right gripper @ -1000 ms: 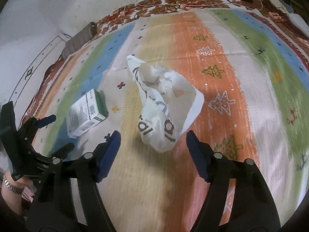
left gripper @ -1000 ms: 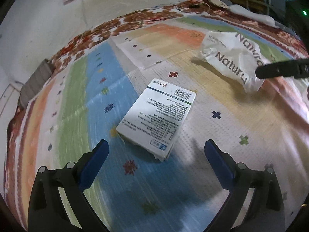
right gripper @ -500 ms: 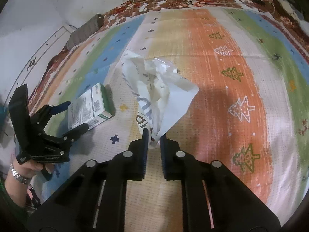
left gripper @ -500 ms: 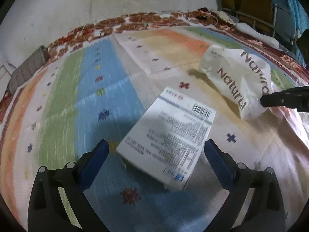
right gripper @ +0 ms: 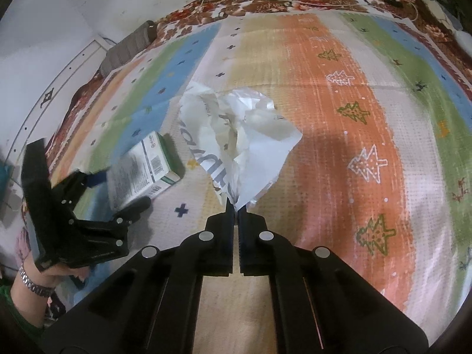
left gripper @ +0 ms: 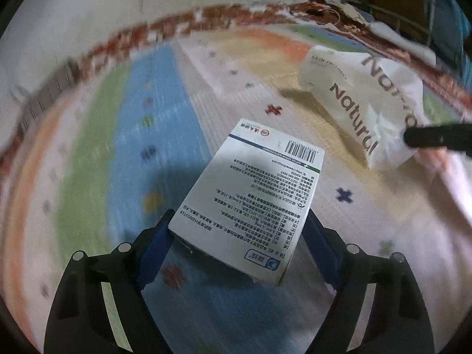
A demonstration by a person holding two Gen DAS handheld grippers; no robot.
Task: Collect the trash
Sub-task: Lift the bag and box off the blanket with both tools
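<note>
The right hand-held gripper (right gripper: 235, 208) has just clamped onto the crumpled plastic bag (right gripper: 236, 135) on the striped blanket (right gripper: 339, 153); the left hand-held gripper (left gripper: 236, 230) is closing around the medicine box (left gripper: 250, 200), so both pieces look nearly secured.

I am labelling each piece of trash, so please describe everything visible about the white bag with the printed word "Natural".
The white bag is thin, crumpled plastic, printed with dark "Natural" lettering and small text near one end. It lies bunched on the striped cloth, beside the white box without touching it. Its near corner is pinched between the shut fingers of the right claw; the rest rests on the cloth. What it contains cannot be seen.
</note>
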